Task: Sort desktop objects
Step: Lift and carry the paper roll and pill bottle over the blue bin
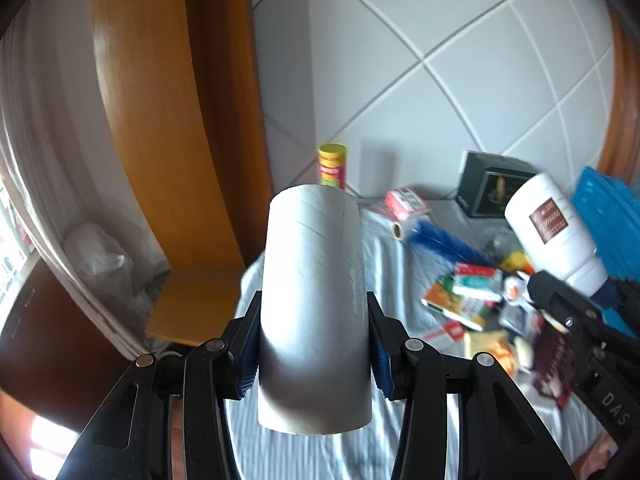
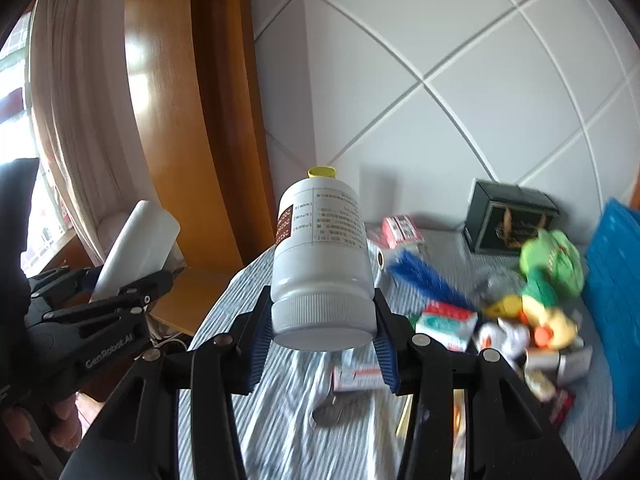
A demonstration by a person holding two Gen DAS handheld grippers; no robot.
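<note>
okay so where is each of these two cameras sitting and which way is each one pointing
Left wrist: sits on the left gripper, looking forward along its fingers over the cardboard tube toward the cluttered table; the right gripper shows at right.
Right wrist: sits on the right gripper, facing past its white bottle.
Shared: black box, blue brush.

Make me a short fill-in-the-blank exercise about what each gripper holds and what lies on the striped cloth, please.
1. The left gripper is shut on a grey ____ tube.
2. The right gripper grips a white plastic bottle by its ____.
3. The long bristle brush on the striped cloth is ____ in colour.
4. The yellow snack can stands ____ near the wall.

Missing words: cardboard; cap; blue; upright
</note>
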